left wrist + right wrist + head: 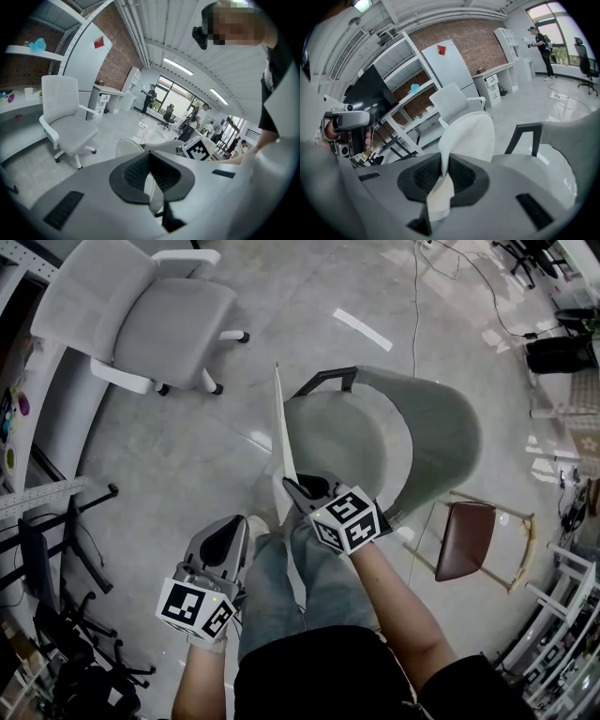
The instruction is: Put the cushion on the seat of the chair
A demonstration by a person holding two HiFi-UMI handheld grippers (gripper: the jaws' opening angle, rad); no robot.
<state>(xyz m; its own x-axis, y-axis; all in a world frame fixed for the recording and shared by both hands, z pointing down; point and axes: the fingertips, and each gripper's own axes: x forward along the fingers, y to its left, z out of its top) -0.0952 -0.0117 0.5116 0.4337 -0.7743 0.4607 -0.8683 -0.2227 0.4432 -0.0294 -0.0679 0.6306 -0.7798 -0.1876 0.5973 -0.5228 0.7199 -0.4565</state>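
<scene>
A thin white cushion (284,432) hangs edge-on above the front of the grey-green chair's seat (342,442). The chair has a curved back (450,442) and a black armrest (323,381). My right gripper (298,491) is shut on the cushion's lower edge. In the right gripper view the white fabric (471,136) runs between the dark pads (423,176), with the seat (543,161) to the right. My left gripper (228,532) hangs lower left, beside the person's leg, jaws together and holding nothing. Its own view shows the cushion (127,147) beyond its meeting tips (149,157).
A white office chair (141,320) stands at the upper left, and shows in the left gripper view (65,122). A brown stool (466,540) stands right of the grey-green chair. Black chair bases (56,615) and a desk edge (47,493) line the left side. A cable (415,306) crosses the floor.
</scene>
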